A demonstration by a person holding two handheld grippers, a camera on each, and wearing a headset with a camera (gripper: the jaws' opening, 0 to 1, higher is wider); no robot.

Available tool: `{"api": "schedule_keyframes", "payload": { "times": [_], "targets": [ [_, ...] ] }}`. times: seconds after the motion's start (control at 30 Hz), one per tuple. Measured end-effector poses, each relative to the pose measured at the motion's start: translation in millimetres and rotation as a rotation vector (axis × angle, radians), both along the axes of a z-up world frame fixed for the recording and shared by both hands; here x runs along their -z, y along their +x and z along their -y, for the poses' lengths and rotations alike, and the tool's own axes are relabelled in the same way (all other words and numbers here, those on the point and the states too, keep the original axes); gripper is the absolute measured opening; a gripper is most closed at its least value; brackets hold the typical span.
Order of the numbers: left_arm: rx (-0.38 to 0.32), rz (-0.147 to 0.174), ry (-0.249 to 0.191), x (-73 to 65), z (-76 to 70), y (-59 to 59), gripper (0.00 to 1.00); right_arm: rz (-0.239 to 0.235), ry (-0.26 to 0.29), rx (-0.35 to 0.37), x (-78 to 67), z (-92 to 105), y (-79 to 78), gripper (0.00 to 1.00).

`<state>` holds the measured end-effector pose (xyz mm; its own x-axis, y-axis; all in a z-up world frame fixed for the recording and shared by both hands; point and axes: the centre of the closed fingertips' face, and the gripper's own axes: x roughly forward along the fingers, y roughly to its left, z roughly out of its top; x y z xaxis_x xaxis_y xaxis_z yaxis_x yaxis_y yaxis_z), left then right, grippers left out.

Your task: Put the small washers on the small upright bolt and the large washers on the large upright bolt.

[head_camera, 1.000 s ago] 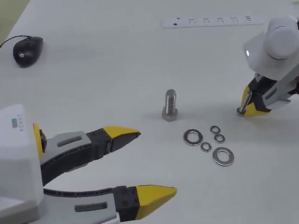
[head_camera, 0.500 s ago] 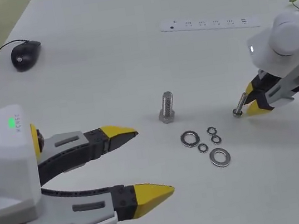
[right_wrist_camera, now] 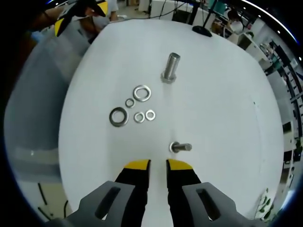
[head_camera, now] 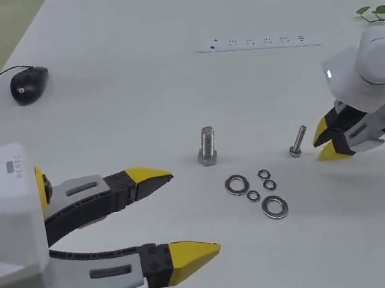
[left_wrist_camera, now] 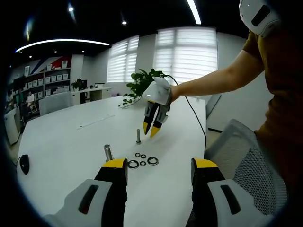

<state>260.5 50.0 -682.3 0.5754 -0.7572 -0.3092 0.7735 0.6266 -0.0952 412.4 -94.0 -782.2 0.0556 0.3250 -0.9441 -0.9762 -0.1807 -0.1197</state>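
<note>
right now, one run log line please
left tongs: open, empty | right tongs: open, beside small bolt, not touching | small bolt: upright, bare | large bolt: upright, bare | washers: five loose on table

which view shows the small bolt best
The right gripper view: the small silver steel bolt sits close ahead of the right tongs, head and shank both clear. The head view shows the bolt smaller, beside those tongs; the left gripper view shows it tiny and far off.
</note>
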Motion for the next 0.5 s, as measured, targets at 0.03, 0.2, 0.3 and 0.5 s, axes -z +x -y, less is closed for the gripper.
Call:
{"api": "schedule_keyframes", "payload": {
  "times": [0.03,0.2,0.3,0.5],
  "targets": [
    [0.0,0.001,0.001,-0.2,0.3,-0.5,0.53,-0.004,0.003,0.002,-0.3,-0.6,-2.4,0.14],
    [0.001,0.006,0.001,-2.1,2.1,-4.2,0.53,-0.017,0.015,0.003,0.1,-6.0,-16.1,0.14],
    [-0.002,0.007,0.002,-2.3,2.0,-5.6,0.53,-0.033,0.03,0.015,1.6,-12.2,-23.6,0.14],
    [-0.006,0.011,0.0,-3.2,1.1,-8.1,0.53,-0.064,0.067,0.06,5.4,-28.0,-35.6,0.14]
  ]
}}
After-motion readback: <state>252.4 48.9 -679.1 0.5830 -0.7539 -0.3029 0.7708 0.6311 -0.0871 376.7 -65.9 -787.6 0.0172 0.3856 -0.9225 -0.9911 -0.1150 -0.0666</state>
